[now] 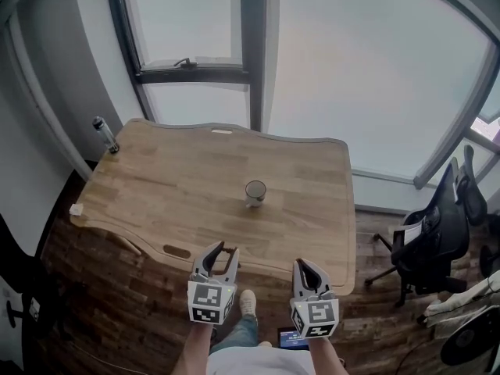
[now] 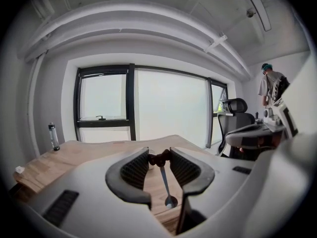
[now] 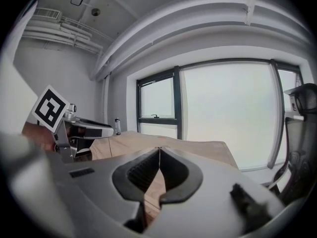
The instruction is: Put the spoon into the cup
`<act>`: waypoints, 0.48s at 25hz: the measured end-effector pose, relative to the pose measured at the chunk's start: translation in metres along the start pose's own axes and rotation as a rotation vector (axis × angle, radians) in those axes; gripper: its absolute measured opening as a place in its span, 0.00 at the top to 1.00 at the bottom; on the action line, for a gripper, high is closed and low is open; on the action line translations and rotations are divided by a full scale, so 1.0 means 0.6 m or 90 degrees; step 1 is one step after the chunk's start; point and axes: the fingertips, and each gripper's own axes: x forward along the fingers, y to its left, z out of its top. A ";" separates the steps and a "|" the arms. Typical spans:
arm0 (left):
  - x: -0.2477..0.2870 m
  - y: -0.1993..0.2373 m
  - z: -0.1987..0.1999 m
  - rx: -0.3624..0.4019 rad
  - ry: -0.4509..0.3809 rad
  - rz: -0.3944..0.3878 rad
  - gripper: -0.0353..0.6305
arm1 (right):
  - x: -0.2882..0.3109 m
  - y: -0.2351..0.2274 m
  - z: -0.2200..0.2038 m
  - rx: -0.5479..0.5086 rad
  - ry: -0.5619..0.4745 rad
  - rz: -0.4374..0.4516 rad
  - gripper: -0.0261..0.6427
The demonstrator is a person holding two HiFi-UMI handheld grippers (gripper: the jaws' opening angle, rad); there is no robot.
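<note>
The left gripper (image 2: pixel 159 156) pinches the spoon (image 2: pixel 165 182) by its dark top so the bowl hangs down, ready for the cup (image 1: pixel 255 193) standing mid-table, while the right gripper (image 3: pixel 159 150) is squeezed shut, empty.

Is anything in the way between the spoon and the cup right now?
Nothing visible. The left gripper holds the spoon at the near edge of the table; only bare wood lies before the cup.
</note>
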 end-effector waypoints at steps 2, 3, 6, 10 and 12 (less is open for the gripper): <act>0.035 0.017 0.015 -0.001 0.000 -0.007 0.74 | 0.035 -0.016 0.012 0.001 0.005 -0.008 0.92; 0.052 0.026 0.022 0.000 0.001 -0.010 0.74 | 0.052 -0.024 0.018 0.002 0.006 -0.013 0.91; 0.103 0.057 0.036 -0.001 0.005 -0.017 0.74 | 0.107 -0.039 0.031 0.003 0.012 -0.019 0.91; 0.175 0.091 0.049 -0.005 0.010 -0.028 0.74 | 0.175 -0.061 0.040 0.006 0.026 -0.028 0.91; 0.207 0.107 0.055 -0.006 0.011 -0.035 0.74 | 0.208 -0.070 0.043 0.006 0.031 -0.034 0.92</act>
